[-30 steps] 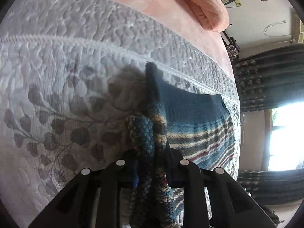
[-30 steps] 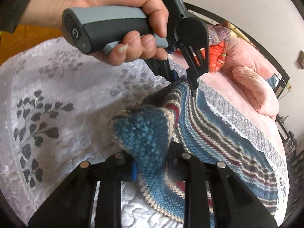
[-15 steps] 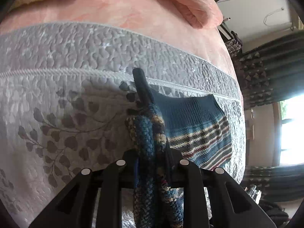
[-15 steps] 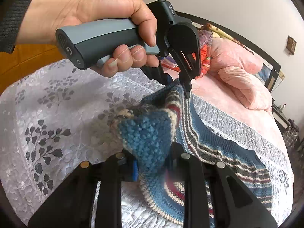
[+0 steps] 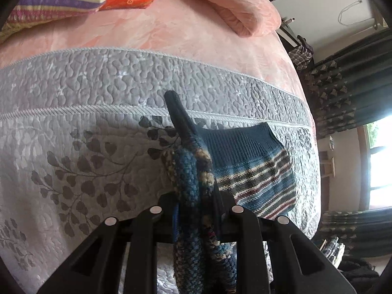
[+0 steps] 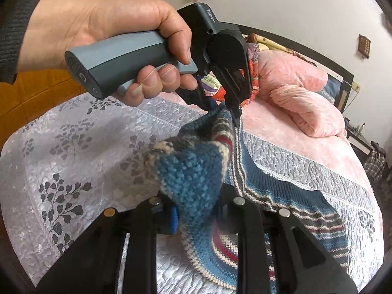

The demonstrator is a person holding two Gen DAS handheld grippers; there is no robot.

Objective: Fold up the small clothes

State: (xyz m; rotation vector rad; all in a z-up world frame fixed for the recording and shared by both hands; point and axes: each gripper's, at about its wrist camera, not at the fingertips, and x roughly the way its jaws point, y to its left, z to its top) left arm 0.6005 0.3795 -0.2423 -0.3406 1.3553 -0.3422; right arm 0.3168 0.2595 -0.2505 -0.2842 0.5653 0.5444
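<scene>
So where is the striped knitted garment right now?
The striped knitted garment is lifted between both grippers over the grey quilt; its far end lies on the quilt near the pink blanket.

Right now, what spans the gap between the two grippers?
Right wrist view: only the striped knit garment, stretched from the left gripper to the right gripper, lifted off the grey quilt.

place: home bedroom | cues: bed (image 5: 171,34), pillows (image 6: 306,103), curtains (image 5: 343,93)

Black left tongs (image 6: 224,109) with a grey pistol handle (image 6: 122,61), silver screws (image 5: 155,210) on each black finger, a dark ribbed sleeve (image 6: 12,31) at the wrist.
</scene>
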